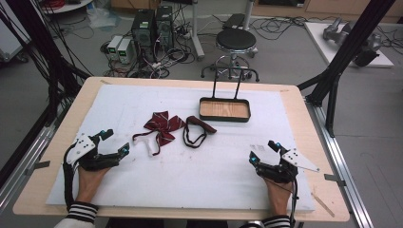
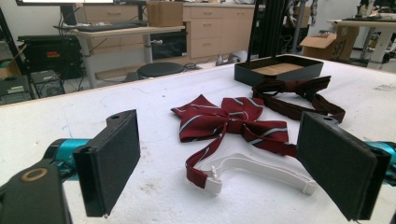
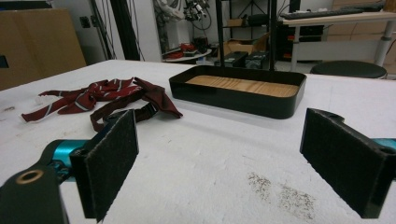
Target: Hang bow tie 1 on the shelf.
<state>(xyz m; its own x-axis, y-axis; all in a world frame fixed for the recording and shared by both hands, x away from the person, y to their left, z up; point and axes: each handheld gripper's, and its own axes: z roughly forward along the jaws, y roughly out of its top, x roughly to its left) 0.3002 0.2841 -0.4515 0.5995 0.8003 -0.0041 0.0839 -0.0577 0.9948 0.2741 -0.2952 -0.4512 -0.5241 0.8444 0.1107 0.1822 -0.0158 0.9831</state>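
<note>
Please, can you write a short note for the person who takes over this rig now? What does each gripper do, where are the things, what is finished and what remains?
Left gripper: open, empty, resting on the white mat just left of the striped bow tie.
Right gripper: open, empty, resting on the mat at the right, apart from everything.
The striped bow tie lies mid-mat with its white strap toward the person. The dark bow tie lies just right of it.
The black tray with wooden bottom stands behind them, empty.
Done: nothing grasped yet.
Left: probably pick up both ties; the tray looks like the likely place for them.
</note>
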